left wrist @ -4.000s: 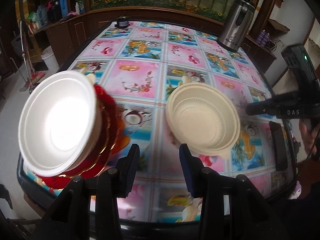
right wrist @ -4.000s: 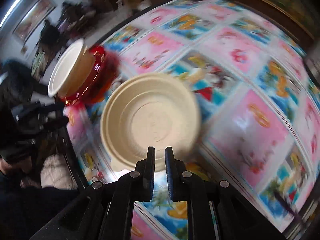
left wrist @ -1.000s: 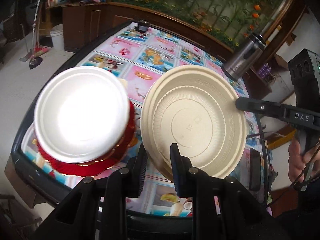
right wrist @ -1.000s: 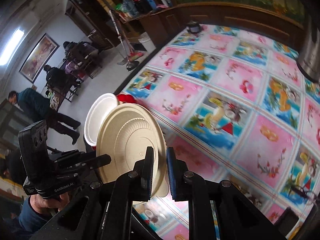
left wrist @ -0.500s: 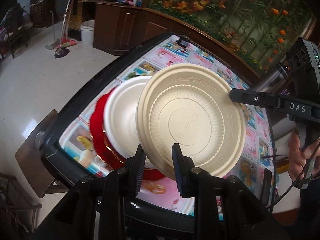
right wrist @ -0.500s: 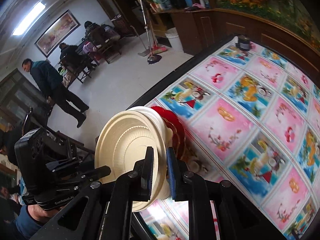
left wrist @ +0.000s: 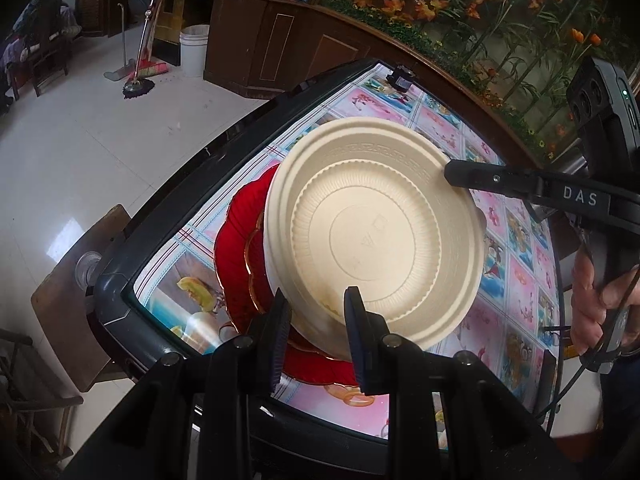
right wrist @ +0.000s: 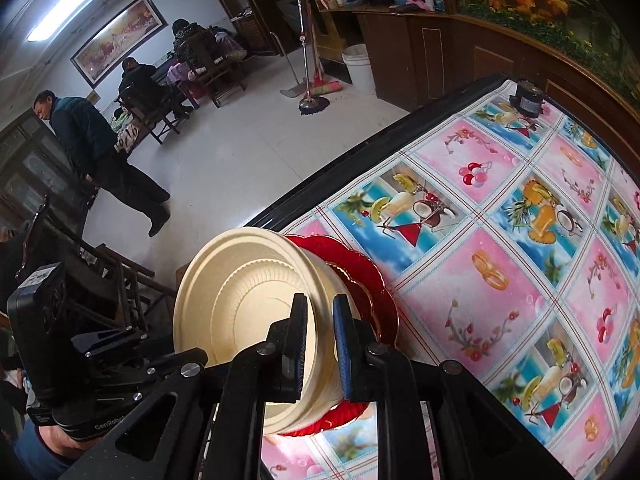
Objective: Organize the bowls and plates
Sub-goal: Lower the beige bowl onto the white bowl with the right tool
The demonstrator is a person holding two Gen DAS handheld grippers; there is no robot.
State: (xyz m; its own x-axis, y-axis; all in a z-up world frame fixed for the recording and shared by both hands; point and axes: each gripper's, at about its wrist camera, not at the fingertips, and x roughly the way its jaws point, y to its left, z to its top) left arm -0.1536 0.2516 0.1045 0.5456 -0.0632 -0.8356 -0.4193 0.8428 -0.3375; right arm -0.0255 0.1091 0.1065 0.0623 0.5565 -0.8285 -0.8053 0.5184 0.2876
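A cream ribbed bowl (left wrist: 372,236) sits right over the stack of red plates (left wrist: 236,256) at the table's near left corner. It hides almost all of the white bowl on that stack. My left gripper (left wrist: 316,312) is shut on the cream bowl's near rim, one finger inside and one outside. The right gripper's finger (left wrist: 480,178) reaches in onto the far right rim. In the right wrist view my right gripper (right wrist: 320,320) is shut on the wall of the cream bowl (right wrist: 240,300), above the red plates (right wrist: 372,280). The left gripper's body (right wrist: 120,340) shows at lower left.
The table (left wrist: 516,280) carries a pink and blue fruit-print cloth and its dark edge runs close by the stack. A small dark jar (left wrist: 401,78) stands at the far corner. A wooden stool (left wrist: 68,292) is beside the table. People (right wrist: 88,148) are across the room.
Both grippers have carried the cream bowl leftward across the table and down over the white bowl on the red plates, which is now covered.
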